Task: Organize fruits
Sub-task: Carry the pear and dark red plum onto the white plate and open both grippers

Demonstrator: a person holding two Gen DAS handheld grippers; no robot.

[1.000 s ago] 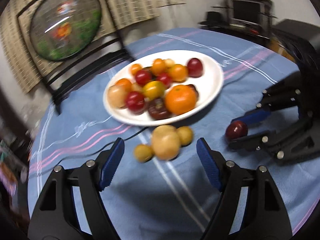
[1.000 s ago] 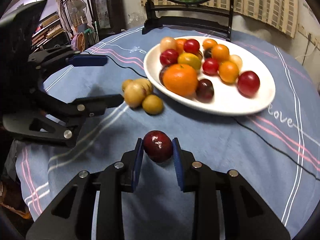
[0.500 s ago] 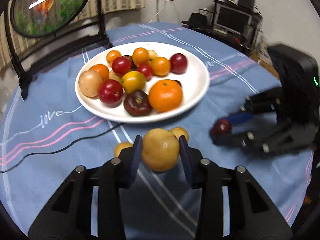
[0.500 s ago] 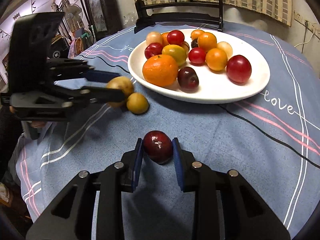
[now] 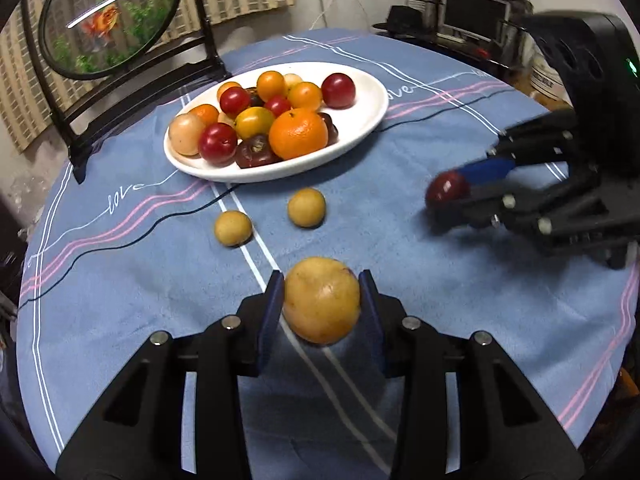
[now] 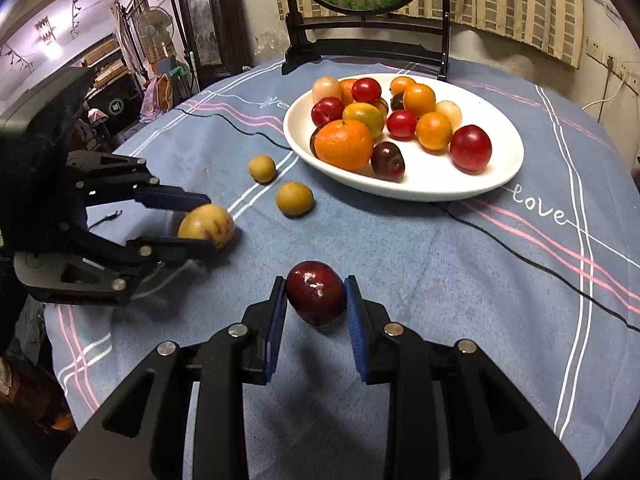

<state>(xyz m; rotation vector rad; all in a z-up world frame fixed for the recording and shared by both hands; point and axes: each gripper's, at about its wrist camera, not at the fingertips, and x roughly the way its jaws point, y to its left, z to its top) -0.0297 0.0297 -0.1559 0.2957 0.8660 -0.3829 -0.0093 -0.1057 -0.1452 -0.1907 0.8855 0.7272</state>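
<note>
My left gripper [image 5: 321, 300] is shut on a large yellow fruit [image 5: 322, 300], held just above the blue tablecloth; the right wrist view shows the same yellow fruit [image 6: 206, 227] at the left. My right gripper [image 6: 316, 300] is shut on a dark red plum [image 6: 316, 298], and the left wrist view catches that plum [image 5: 447, 191] at the right. Two small yellow fruits [image 5: 233, 228] [image 5: 306, 207] lie on the cloth between me and the white plate [image 5: 360, 128]. The plate holds several red, orange and yellow fruits, among them a big orange [image 5: 298, 139].
A black cable [image 6: 520, 248] runs across the tablecloth in front of the plate. A black chair [image 5: 120, 92] with a round painted panel stands behind the table. Shelves and a monitor [image 5: 472, 12] fill the far right; the table edge curves near both grippers.
My left gripper closed on the large yellow fruit and pulled it back, away from the two small yellow ones. The right gripper kept its plum and drifted slightly away from the plate.
</note>
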